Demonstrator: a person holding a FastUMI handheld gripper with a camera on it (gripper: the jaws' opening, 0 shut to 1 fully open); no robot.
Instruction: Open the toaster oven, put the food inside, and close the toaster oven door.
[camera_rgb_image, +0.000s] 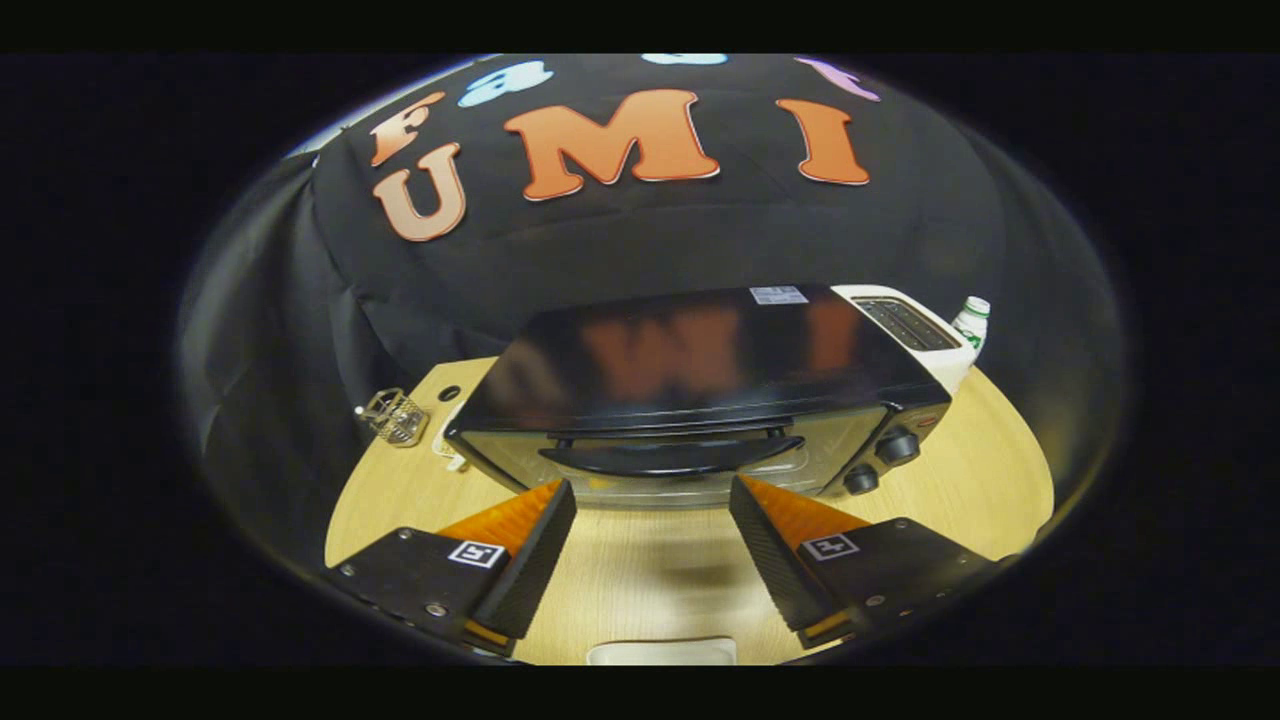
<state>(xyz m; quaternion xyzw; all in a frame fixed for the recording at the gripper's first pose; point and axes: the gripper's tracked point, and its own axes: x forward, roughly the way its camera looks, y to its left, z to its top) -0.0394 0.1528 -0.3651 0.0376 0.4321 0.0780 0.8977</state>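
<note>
- The tool (652, 515) was held with its fingers spread apart and empty, just short of the toaster oven (700, 395).
- The toaster oven was set on the table (985, 475), its door shut and the door handle (672, 455) just beyond the fingertips.
- A white object (662, 652), possibly the food's dish, was seen near, below the fingers.
- No step was judged complete; opening, loading and closing remained.

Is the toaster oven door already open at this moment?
No: the toaster oven door sits flush and shut, its handle untouched just beyond the open gripper.
</note>
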